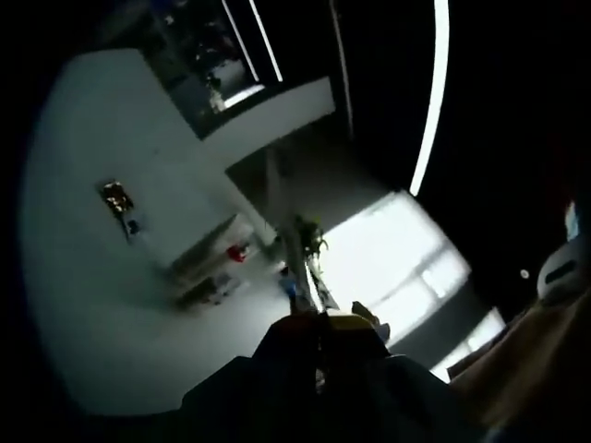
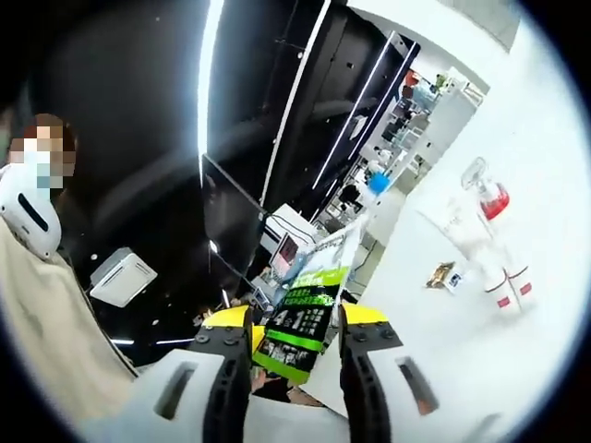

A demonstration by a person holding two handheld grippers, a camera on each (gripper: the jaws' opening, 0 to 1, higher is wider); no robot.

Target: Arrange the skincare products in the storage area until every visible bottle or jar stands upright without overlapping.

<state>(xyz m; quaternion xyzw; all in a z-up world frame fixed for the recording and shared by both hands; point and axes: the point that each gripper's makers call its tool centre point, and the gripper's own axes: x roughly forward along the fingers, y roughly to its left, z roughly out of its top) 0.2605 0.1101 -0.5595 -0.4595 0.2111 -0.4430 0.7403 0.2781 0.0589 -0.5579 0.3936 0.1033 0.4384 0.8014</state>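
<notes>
Yellow-tipped jaws rise from the bottom of the right gripper view, and the right gripper (image 2: 297,343) has them clamped on a tall green-and-black packet (image 2: 307,318) with white print, held upright between the pads, its pale top reaching toward the far side of the room. Past it, on the right, a white wall or surface (image 2: 545,185) carries a clear bottle with a red middle (image 2: 488,194) and a pair of pale tubes with red bands (image 2: 506,281) just beside each other; a small gold-and-brown item (image 2: 441,275) sits near them to the left. Farther back, white shelving (image 2: 420,120) holds small bottles too blurred to name. On the near left stands a person in a beige sleeve (image 2: 42,323), under a dark ceiling crossed by long light strips (image 2: 205,83). In the left gripper view the scene is dim and rolled over: the left gripper (image 1: 321,340) shows dark jaws with a touch of yellow at the tips, standing close together, though I cannot tell whether they are closed or grip anything. Beyond them lies a broad white surface (image 1: 92,305), with a small red object (image 1: 237,251) and a dark gold item (image 1: 117,198) well apart on it, and a bright window (image 1: 388,258) to the right.
</notes>
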